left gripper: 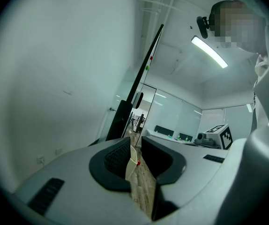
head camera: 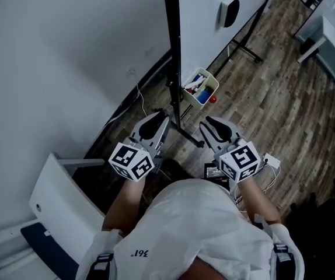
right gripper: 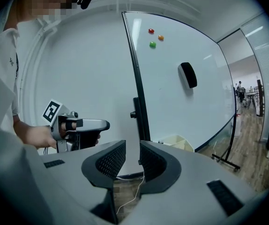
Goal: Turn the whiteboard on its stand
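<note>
White short-sleeved shirt (head camera: pixel 196 226), small print at 7 o'clock; left gripper (head camera: pixel 157 120), right gripper (head camera: pixel 210 122): grey shells, black ribbed jaws, black-and-white marker cube (head camera: pixel 131 161) each.

Office interior: whiteboard (right gripper: pixel 172 107) on a stand with magnets (right gripper: pixel 152 44) and eraser (right gripper: pixel 188 75), glass partition walls (left gripper: pixel 181 116), ceiling strip light (left gripper: pixel 209 52), wood-plank floor (head camera: pixel 272 98), white worktop (head camera: pixel 334 48).

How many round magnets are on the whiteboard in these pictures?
3, all near the top of the whiteboard in the right gripper view: a red magnet, an orange magnet to its right, and a green magnet below the red. The board's other face is hidden.
</note>
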